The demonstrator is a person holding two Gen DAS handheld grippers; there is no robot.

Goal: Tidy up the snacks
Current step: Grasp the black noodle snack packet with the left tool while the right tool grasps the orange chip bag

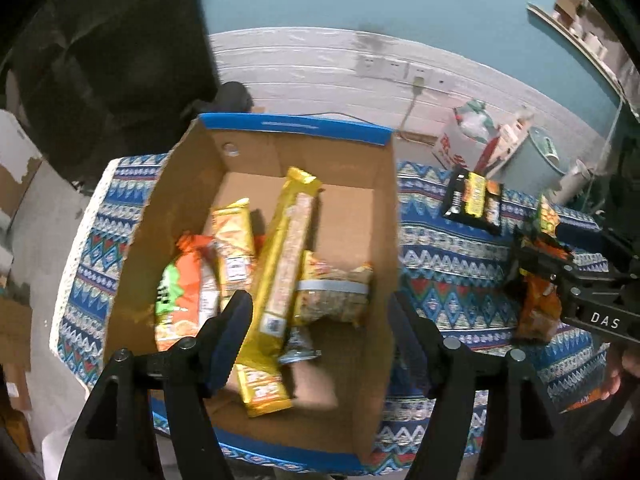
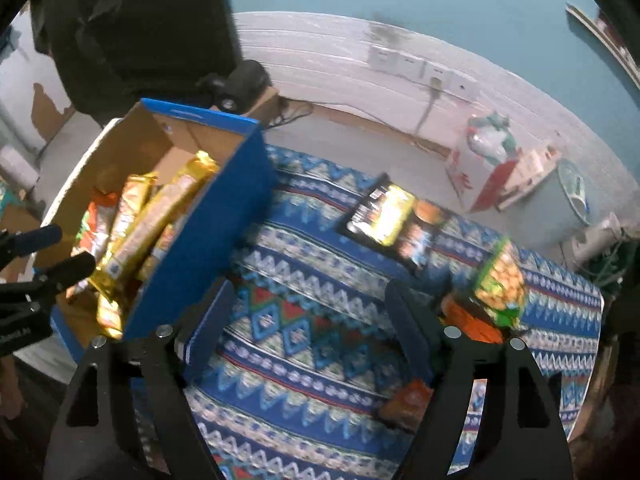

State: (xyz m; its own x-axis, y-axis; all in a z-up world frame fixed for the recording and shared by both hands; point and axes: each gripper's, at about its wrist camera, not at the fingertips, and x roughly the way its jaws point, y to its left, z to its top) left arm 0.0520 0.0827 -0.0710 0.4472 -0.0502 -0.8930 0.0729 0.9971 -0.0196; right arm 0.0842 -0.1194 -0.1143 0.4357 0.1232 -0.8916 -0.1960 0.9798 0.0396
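Observation:
An open cardboard box (image 1: 360, 184) with blue rims stands on the patterned tablecloth (image 1: 452, 264). In it lie a long gold packet (image 1: 280, 276), an orange packet (image 1: 180, 296), a yellow packet (image 1: 234, 240) and a clear bag (image 1: 334, 296). My left gripper (image 1: 320, 320) is open and empty above the box. My right gripper (image 2: 310, 316) is open and empty over the cloth, right of the box (image 2: 224, 216). A black and yellow packet (image 2: 394, 216), a green packet (image 2: 502, 280) and orange packets (image 2: 408, 400) lie on the cloth.
The table's edges show on the left and right. Beyond it, on the floor by the wall, are a white carton (image 1: 464, 144), a grey bin (image 1: 532, 160) and a wall socket with a cable (image 1: 416, 84). A dark cloth (image 1: 112, 64) hangs at the back left.

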